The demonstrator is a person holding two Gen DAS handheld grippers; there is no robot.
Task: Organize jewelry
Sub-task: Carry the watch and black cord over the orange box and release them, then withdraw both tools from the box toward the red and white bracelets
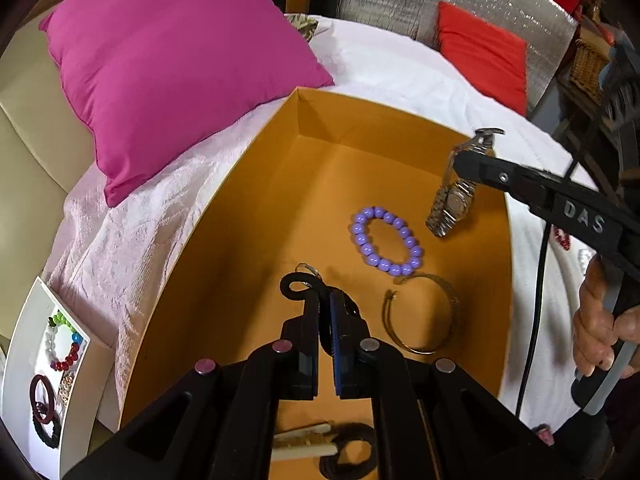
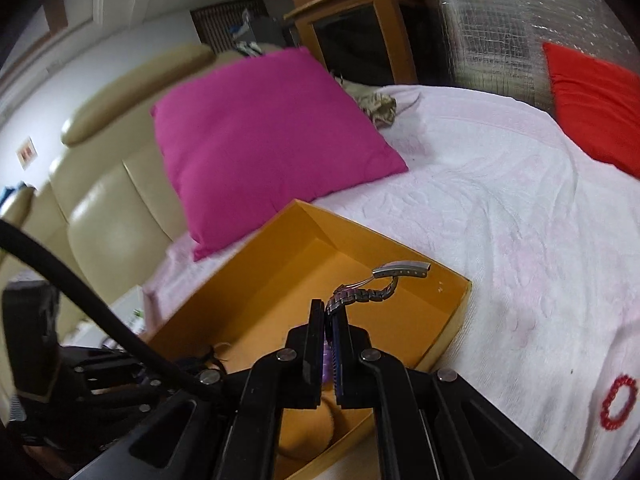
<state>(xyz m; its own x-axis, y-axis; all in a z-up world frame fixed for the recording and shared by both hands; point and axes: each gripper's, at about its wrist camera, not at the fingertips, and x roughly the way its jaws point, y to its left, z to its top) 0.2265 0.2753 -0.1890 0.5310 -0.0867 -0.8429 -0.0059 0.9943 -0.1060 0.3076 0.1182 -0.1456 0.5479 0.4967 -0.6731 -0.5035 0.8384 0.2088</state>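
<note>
- My left gripper (image 1: 325, 300) hangs over the near part of the orange box (image 1: 256, 216), jaws clenched on a black hair tie (image 1: 294, 286) whose loop sticks out past the tips.
- My right gripper (image 2: 329, 312) has its jaws clamped on the band of a silver watch (image 1: 454, 200); in the left wrist view the watch dangles over the far right side of the box, dial hanging below the tips, not resting on the floor of the box.
- In the right wrist view the watch band curls up and away from the tips, its clasp (image 2: 402, 270) showing over the box's far rim.
- Lying in the box: a purple bead bracelet (image 1: 386, 240) near the middle, and just beside it, nearer me, a gold bangle (image 1: 424, 314). A second black hair tie (image 1: 352, 456) and a pale clip (image 1: 304, 440) lie at the near end, partly hidden by my left gripper.
- The box sits on a bed with a pale pink cover (image 2: 500, 208), a magenta pillow (image 1: 172, 68) touching its far left corner.
- A red bead bracelet (image 2: 618, 400) lies on the cover, well apart from the box.
- A white tray (image 1: 24, 340) to the left holds more bracelets.
</note>
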